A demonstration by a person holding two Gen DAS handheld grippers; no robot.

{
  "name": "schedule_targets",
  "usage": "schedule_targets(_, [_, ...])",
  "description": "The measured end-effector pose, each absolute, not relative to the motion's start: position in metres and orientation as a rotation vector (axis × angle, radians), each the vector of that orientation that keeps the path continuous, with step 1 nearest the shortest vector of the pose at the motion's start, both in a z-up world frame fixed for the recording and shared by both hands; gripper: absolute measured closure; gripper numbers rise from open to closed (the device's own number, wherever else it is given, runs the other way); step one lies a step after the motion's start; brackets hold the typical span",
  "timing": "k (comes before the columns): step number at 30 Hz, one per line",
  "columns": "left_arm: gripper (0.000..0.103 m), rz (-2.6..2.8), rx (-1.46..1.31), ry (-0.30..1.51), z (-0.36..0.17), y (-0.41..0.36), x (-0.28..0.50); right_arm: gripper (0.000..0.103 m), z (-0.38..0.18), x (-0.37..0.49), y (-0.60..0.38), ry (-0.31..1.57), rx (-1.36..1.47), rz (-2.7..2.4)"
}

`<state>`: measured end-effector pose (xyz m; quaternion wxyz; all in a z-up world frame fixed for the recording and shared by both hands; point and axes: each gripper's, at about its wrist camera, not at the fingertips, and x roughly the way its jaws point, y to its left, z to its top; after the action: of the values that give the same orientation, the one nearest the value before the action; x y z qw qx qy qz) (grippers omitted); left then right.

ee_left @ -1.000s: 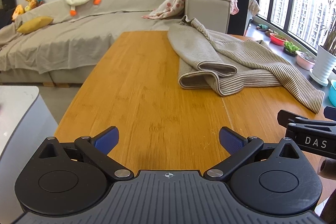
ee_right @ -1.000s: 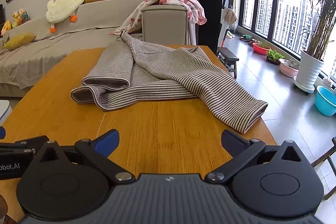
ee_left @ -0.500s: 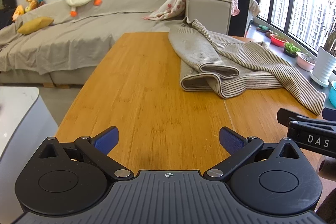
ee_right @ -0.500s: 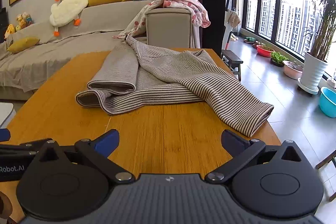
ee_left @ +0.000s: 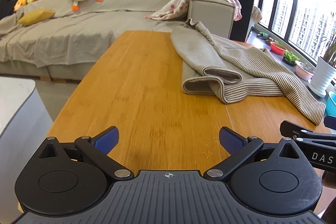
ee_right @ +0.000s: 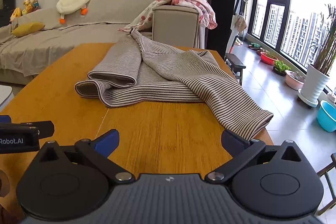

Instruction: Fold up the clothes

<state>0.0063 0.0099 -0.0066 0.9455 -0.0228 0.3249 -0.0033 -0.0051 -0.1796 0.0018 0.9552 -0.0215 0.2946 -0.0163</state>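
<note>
We are holding the left tool [ee_left: 167,141] and the right tool [ee_right: 170,143] wide apart and gripping nothing, both hovering over the near end of the wooden counter [ee_left: 136,98]. The striped sweater [ee_right: 168,79] is lying crumpled on the counter's far right part. Only the right view is showing us its sleeve cuff [ee_right: 258,121] reaching the counter's right edge, just ahead of that tool's right finger.

A ribbed, striped knit garment [ee_right: 168,77] lies on a smooth, satin-finished bamboo-wood worktop [ee_right: 163,135]; matt black plastic tongs [ee_left: 168,140] carry blue textured pads [ee_left: 230,141].
</note>
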Motion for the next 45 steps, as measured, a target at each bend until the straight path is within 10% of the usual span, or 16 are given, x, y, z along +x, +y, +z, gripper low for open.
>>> schedule_targets(31, [0.000,-0.068,-0.012,0.707,-0.005,0.012,0.024,0.000,0.000,0.011,-0.180,0.611,-0.023,0.002])
schedule_targets(45, [0.001,-0.270,-0.118,0.744,0.001,-0.009,0.157,0.000,0.001,0.065,-0.220,0.656,0.074,0.098])
